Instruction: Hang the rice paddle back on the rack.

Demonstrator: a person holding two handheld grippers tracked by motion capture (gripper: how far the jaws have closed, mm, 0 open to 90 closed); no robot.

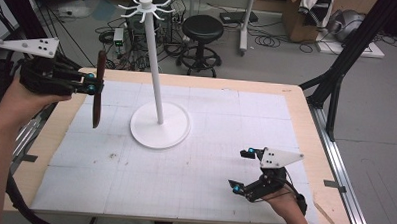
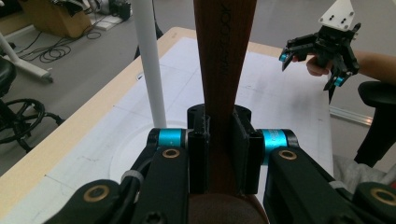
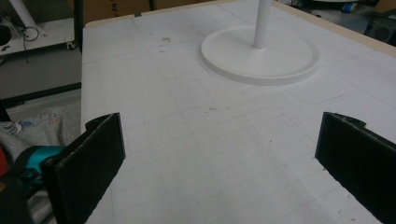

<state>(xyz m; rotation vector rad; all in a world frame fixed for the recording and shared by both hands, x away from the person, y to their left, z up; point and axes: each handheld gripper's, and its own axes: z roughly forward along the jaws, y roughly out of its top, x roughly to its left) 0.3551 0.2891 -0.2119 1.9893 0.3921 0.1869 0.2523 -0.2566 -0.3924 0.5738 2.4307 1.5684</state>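
Wooden utensil in left tongs, beside table edge.

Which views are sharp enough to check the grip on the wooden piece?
Left gripper view: wooden utensil and pads sharp, evenly lit, background soft. High view: left gripper small, slightly soft. Right gripper view: right gripper pads blurred, mat clear.

Left tongs clamped, right tongs agape

My left claw: black, teal joints. Spatula dark brown wood. Stand white. Worktop tan-edged under a white gridded mat.
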